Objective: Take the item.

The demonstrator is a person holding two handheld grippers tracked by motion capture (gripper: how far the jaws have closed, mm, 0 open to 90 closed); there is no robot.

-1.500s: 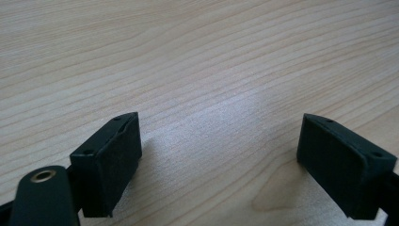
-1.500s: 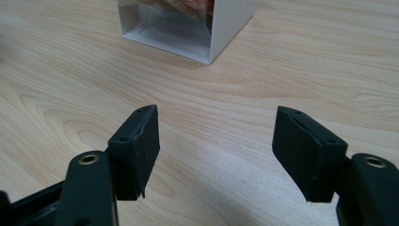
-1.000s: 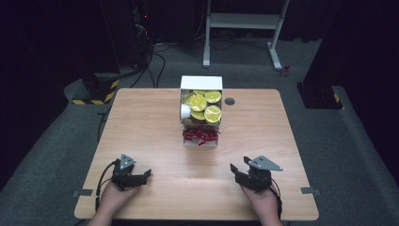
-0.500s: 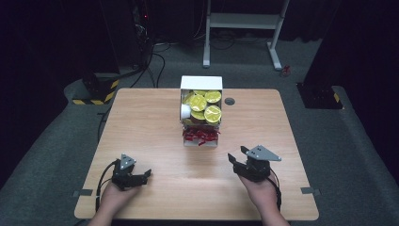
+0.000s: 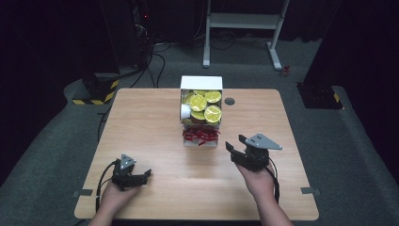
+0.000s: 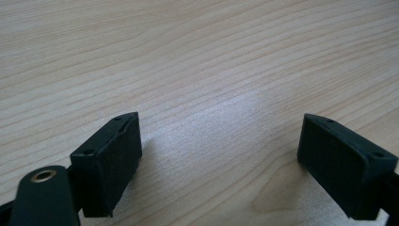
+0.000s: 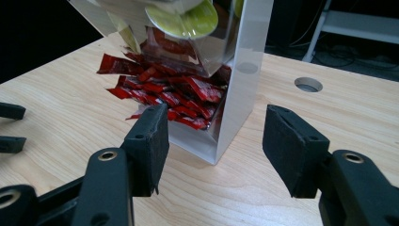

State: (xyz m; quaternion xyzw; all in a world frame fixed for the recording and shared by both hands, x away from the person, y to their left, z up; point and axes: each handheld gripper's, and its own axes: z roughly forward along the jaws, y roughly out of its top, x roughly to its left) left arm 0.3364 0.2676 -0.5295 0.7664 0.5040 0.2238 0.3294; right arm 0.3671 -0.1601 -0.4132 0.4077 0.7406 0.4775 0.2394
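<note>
Woodgrain tabletop [image 5: 155, 122], pale and smooth, lies under our two hands. Near its front edge, our left gripper [image 5: 144, 175] rests low, black jaws spread wide and empty. Our right gripper [image 5: 234, 144] hovers just in front of a clear plastic dispenser [image 5: 201, 113], jaws apart, holding nothing. Crinkled red sachets [image 7: 164, 92] spill from the dispenser's base; round yellow-lidded pods [image 5: 212, 113] fill its top.
</note>
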